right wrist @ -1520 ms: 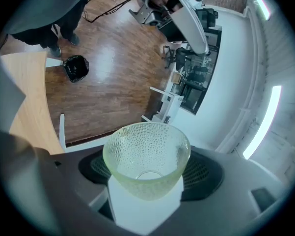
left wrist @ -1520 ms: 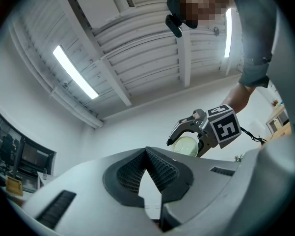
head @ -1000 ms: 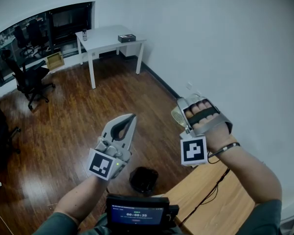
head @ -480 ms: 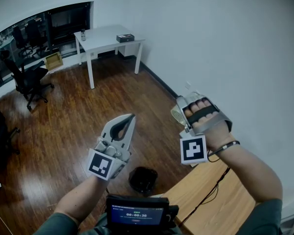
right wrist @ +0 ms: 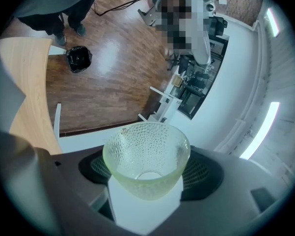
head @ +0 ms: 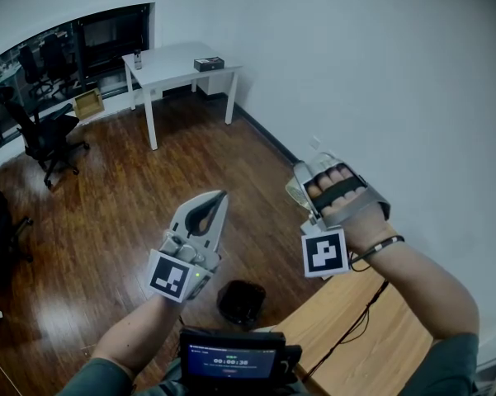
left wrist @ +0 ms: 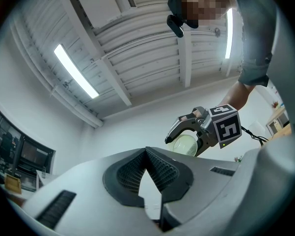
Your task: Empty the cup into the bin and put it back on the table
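Note:
A pale yellow-green dimpled cup (right wrist: 146, 154) sits between the pads of my right gripper (right wrist: 147, 173), which is shut on it. I can see into the cup and nothing shows inside. In the head view the right gripper (head: 305, 190) is held up near the white wall, with only an edge of the cup (head: 295, 195) showing. My left gripper (head: 215, 200) is raised at centre left, shut with nothing in it. From the left gripper view its pads meet at the tips (left wrist: 146, 151), and the right gripper with the cup (left wrist: 185, 144) is beyond. A black bin (head: 241, 302) stands on the floor below both grippers.
The light wooden table (head: 359, 337) with a black cable is at the lower right. A white table (head: 177, 60) with small items stands far back, and a black office chair (head: 45, 130) is at the left. The wood floor (head: 107, 213) stretches between them.

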A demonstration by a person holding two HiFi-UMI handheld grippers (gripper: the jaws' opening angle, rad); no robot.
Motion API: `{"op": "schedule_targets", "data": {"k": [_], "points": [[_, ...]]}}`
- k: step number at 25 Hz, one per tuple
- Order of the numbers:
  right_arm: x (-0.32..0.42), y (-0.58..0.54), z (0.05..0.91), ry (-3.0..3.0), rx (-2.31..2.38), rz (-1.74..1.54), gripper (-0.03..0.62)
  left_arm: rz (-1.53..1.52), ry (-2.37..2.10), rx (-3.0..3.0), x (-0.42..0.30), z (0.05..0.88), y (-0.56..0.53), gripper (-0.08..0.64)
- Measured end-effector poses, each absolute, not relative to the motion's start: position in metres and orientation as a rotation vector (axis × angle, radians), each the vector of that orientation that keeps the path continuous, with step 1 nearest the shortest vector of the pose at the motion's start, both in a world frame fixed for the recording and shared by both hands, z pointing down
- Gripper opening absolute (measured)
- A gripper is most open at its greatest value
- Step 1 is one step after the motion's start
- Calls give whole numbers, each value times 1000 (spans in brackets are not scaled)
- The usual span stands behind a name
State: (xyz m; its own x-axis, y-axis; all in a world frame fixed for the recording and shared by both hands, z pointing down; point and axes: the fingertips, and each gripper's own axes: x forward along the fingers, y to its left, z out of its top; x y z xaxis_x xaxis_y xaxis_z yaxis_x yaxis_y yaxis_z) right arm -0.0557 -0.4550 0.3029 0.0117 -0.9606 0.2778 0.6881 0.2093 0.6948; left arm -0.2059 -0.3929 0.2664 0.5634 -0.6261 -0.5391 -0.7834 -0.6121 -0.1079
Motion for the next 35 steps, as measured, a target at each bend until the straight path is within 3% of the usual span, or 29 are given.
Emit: {"op": "schedule_targets", "data": {"k": [35], "points": [[-66, -450, 294, -792, 409, -1369, 396, 673, 1137, -2468, -207, 265, -390, -9]]}}
